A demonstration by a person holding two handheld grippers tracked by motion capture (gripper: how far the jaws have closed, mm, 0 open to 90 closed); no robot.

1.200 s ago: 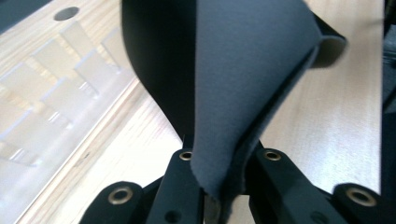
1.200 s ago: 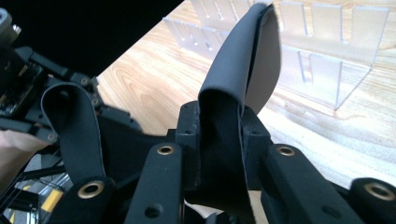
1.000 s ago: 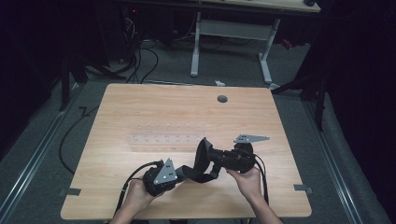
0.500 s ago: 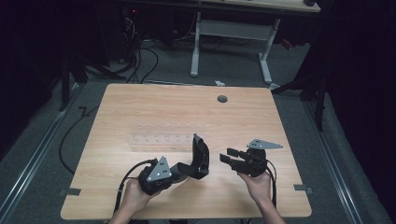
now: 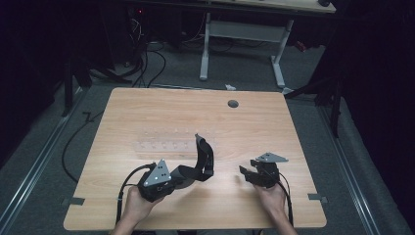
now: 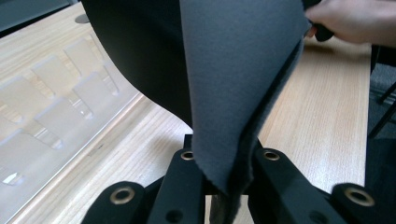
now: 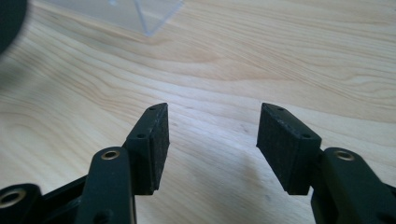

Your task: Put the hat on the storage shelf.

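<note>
Near your edge of the table (image 5: 147,107) — dark fabric piece (image 5: 200,161) pinched, right side let go.

Your left gripper (image 5: 178,172) is clamped on the fabric's edge, its strip arching up beside the clear tray (image 5: 164,146). Your right gripper (image 5: 247,174) has just been opening — nothing between its pads (image 7: 154,140), only bare wood. Laying the piece down seems left. No readable writing or labels.

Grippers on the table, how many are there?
2. The left gripper sits at the near left, shut on a dark strap. The right gripper is at the near right, open, with nothing between its jaws.
</note>
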